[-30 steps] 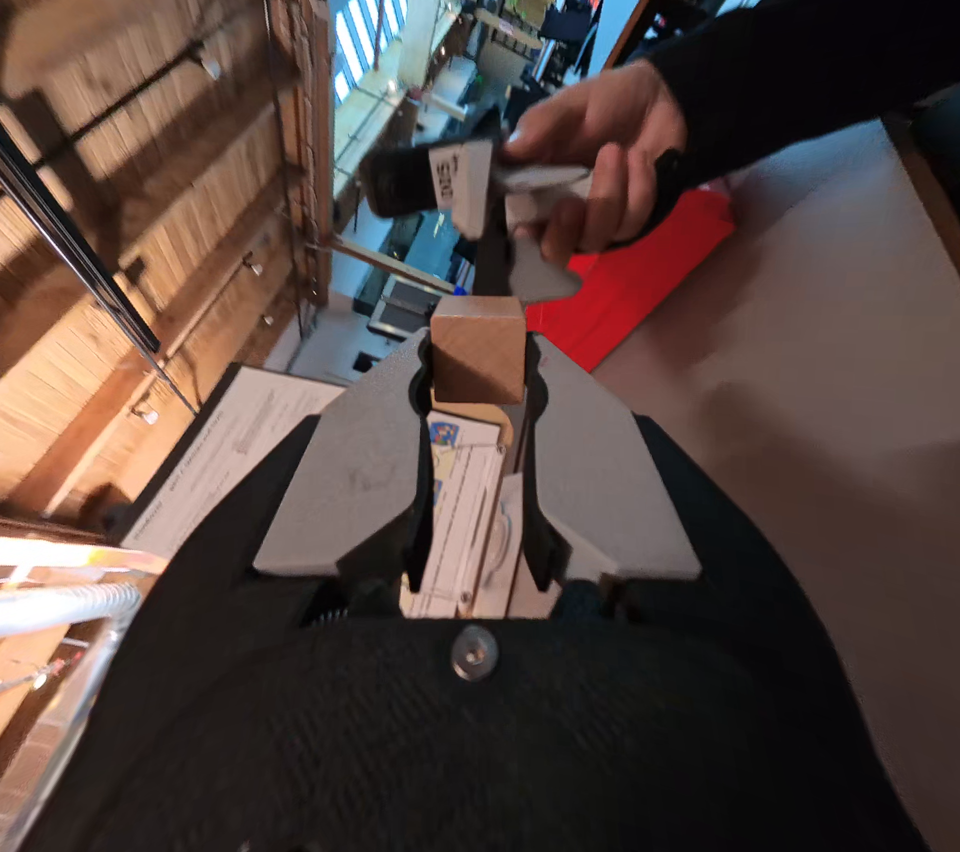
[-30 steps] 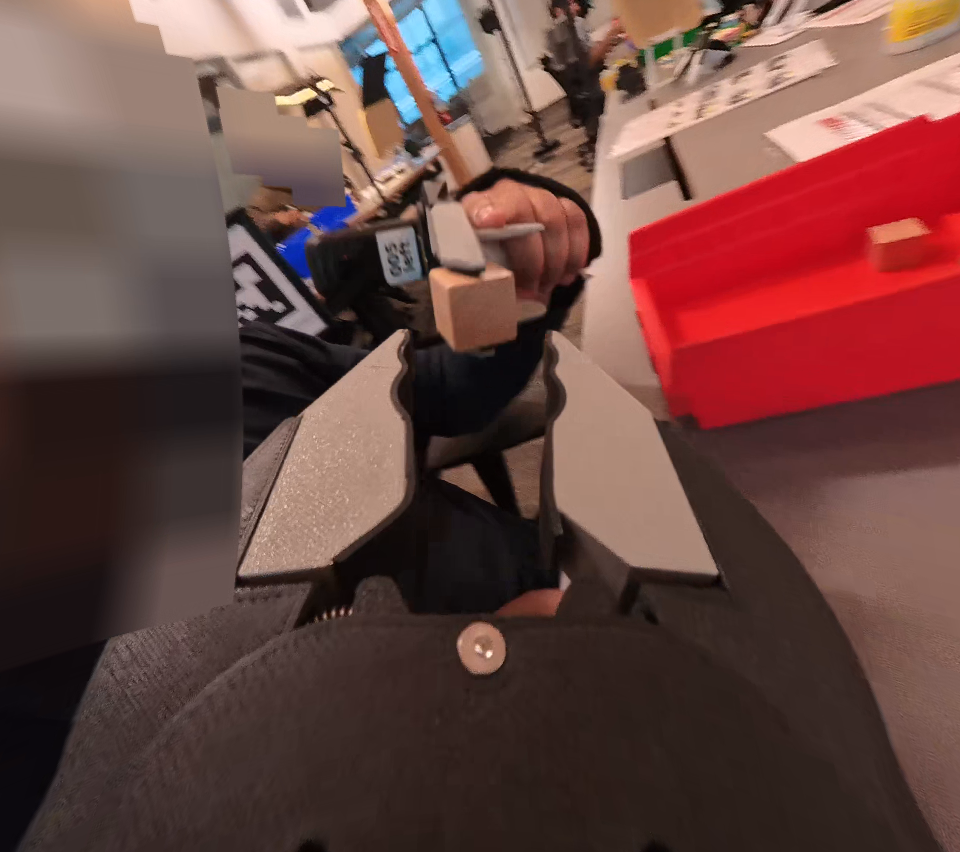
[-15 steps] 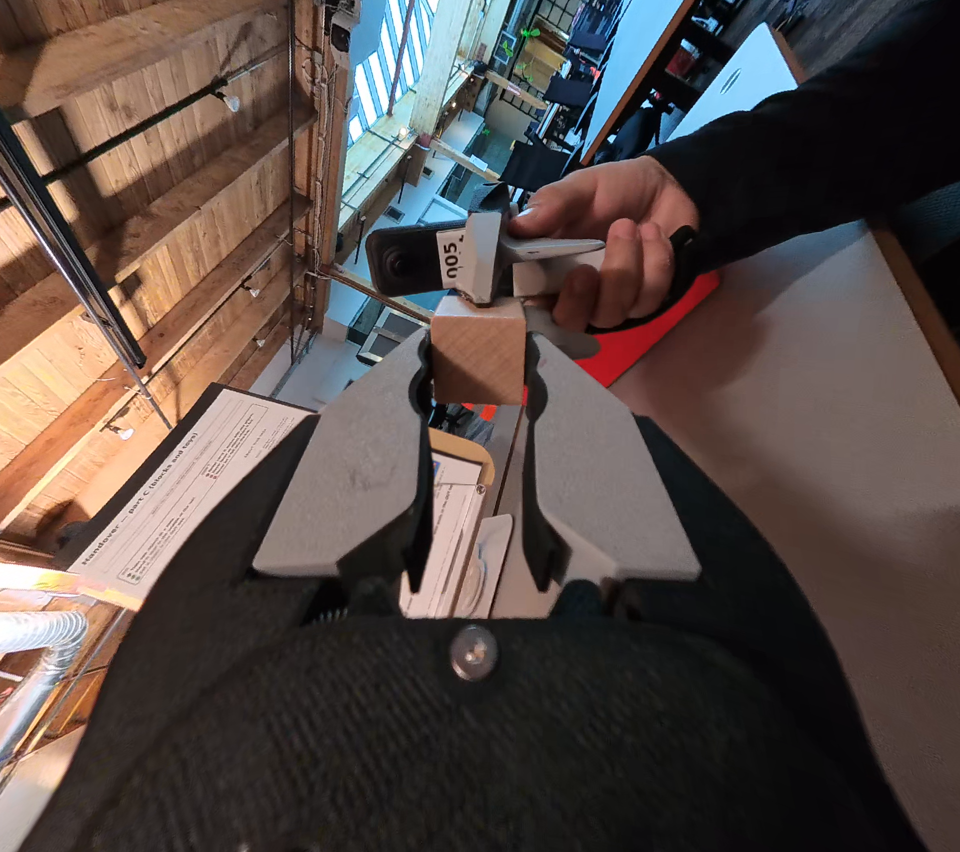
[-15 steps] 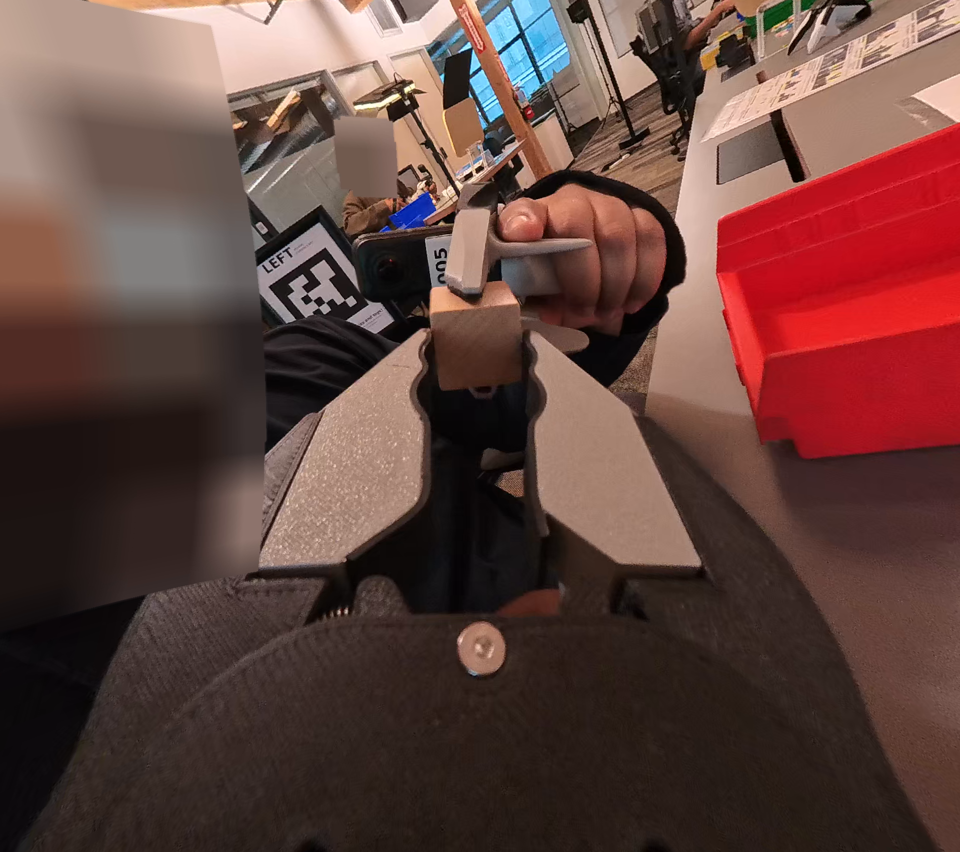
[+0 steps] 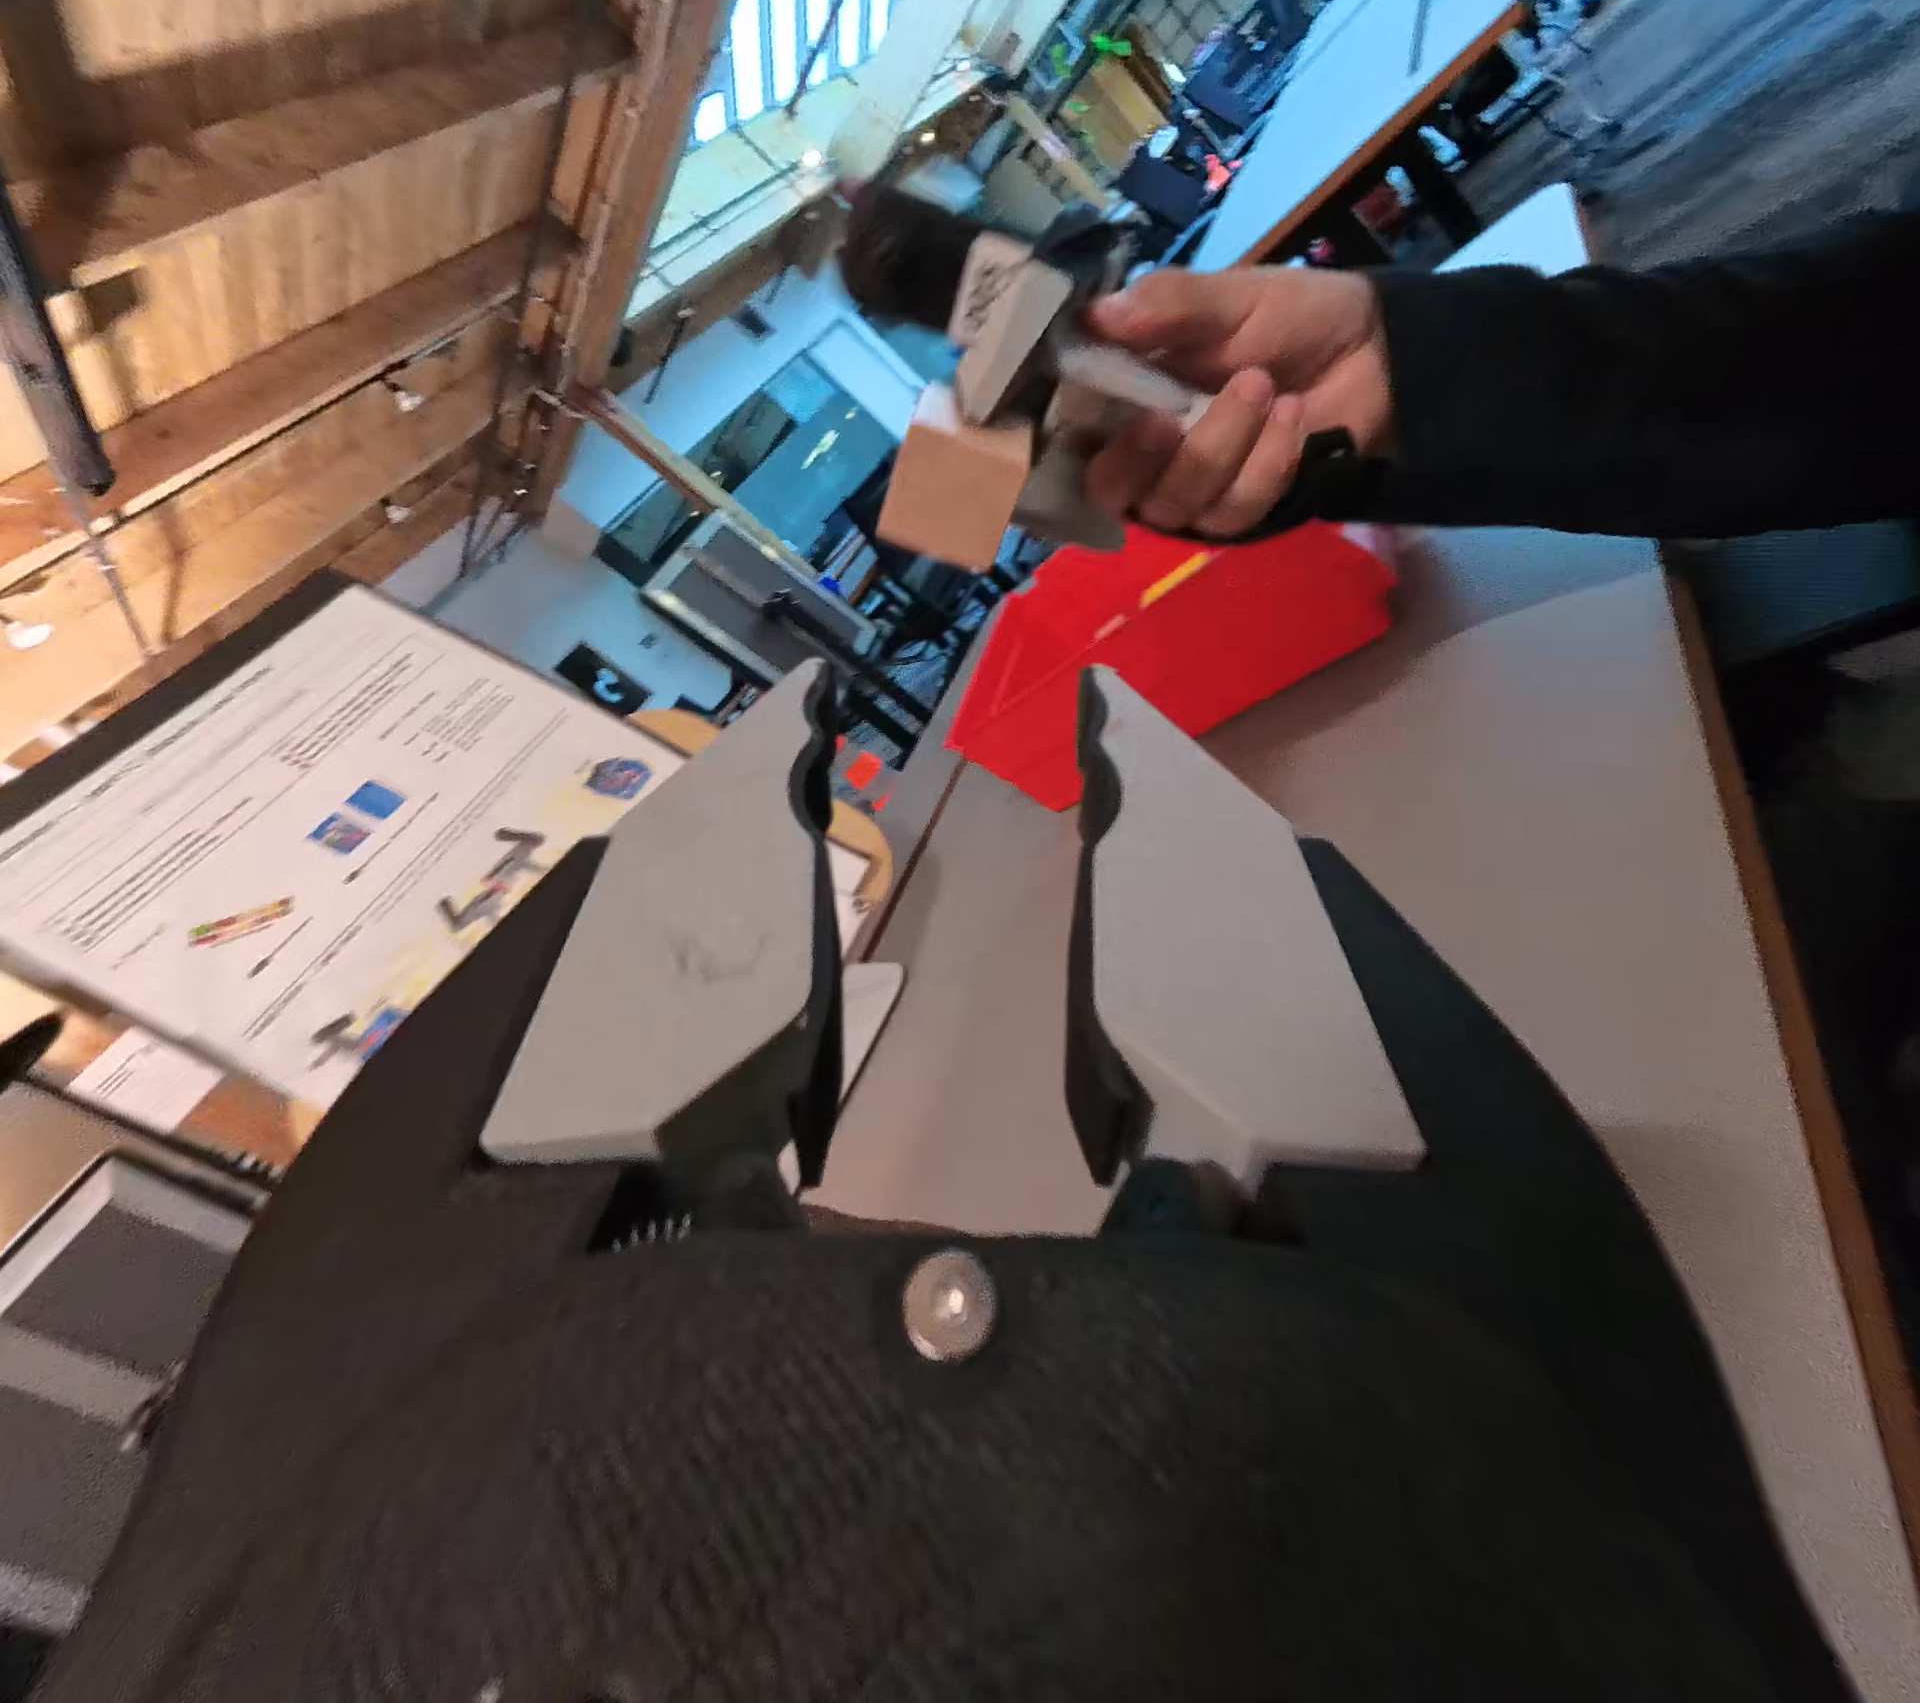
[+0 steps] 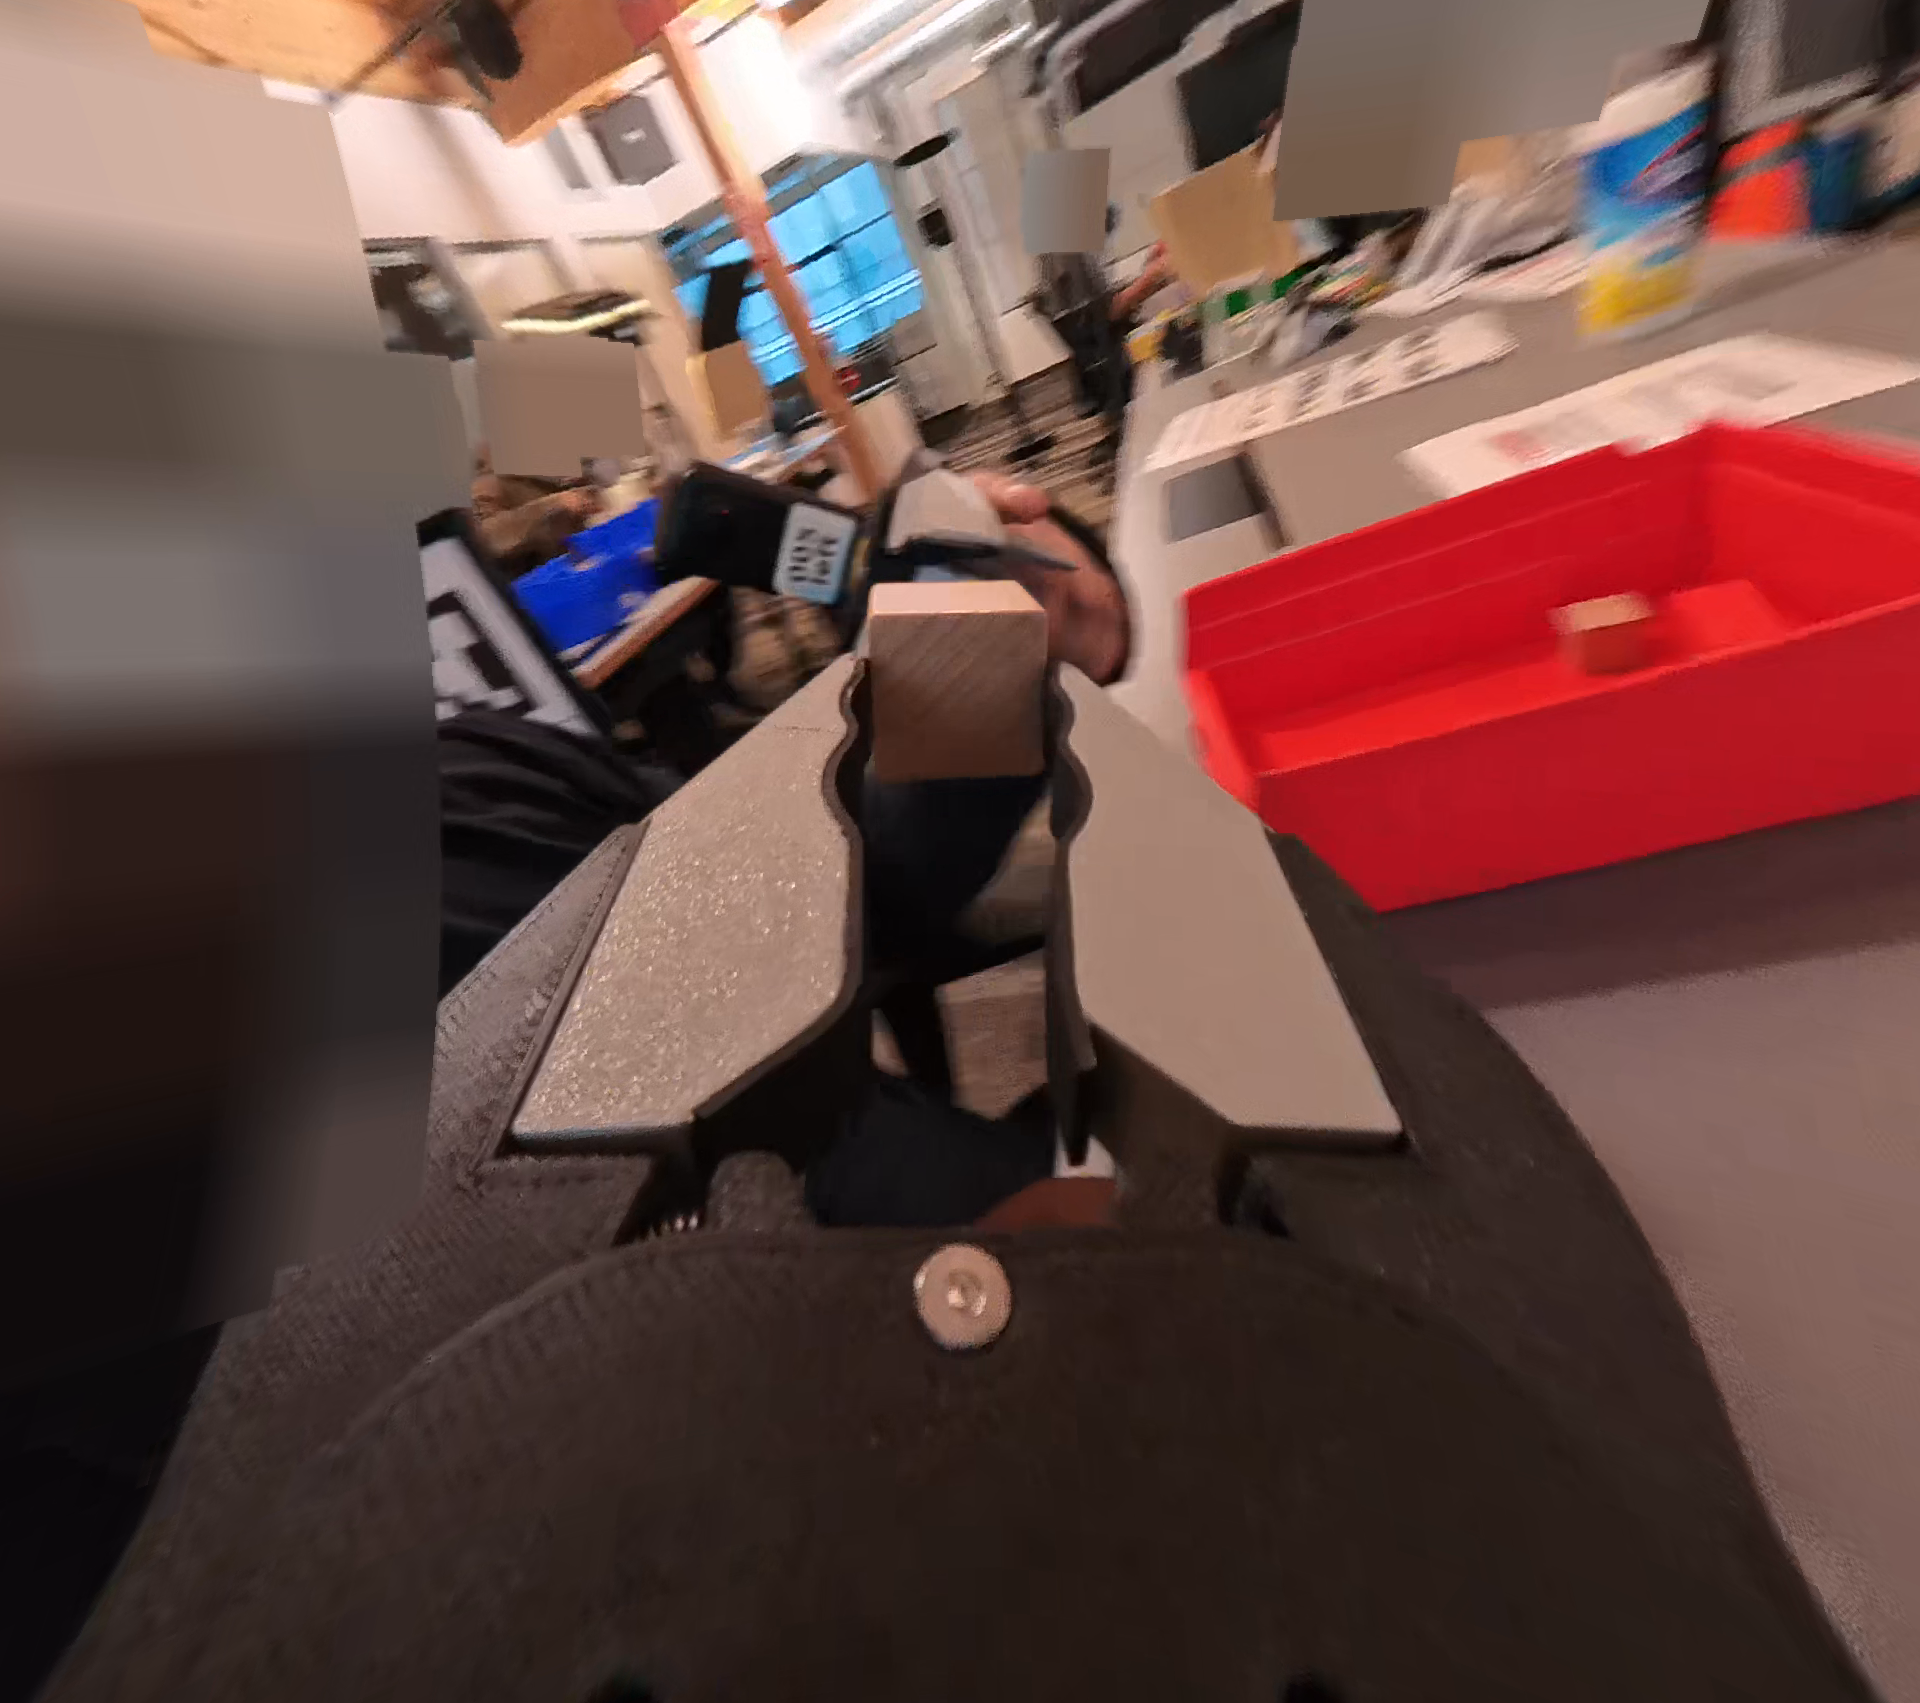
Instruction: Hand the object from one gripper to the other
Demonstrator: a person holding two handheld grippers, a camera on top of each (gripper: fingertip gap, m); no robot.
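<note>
My right gripper (image 5: 1023, 448) blurs in the left wrist view, half hiding the block (image 5: 951, 495); a smeared small block (image 6: 1608, 645) sits in the bin (image 6: 1558, 780).

Facing wrist cameras, shared red bin (image 5: 1174, 666)

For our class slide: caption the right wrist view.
Right gripper clamps a wooden cube beside a red bin.

Left gripper (image 5: 951, 723) hangs with jaws parted and nothing between them — right gripper (image 6: 956, 697), gripped by a dark-sleeved hand (image 5: 1236, 396), clamps tight at its fingertips.
</note>
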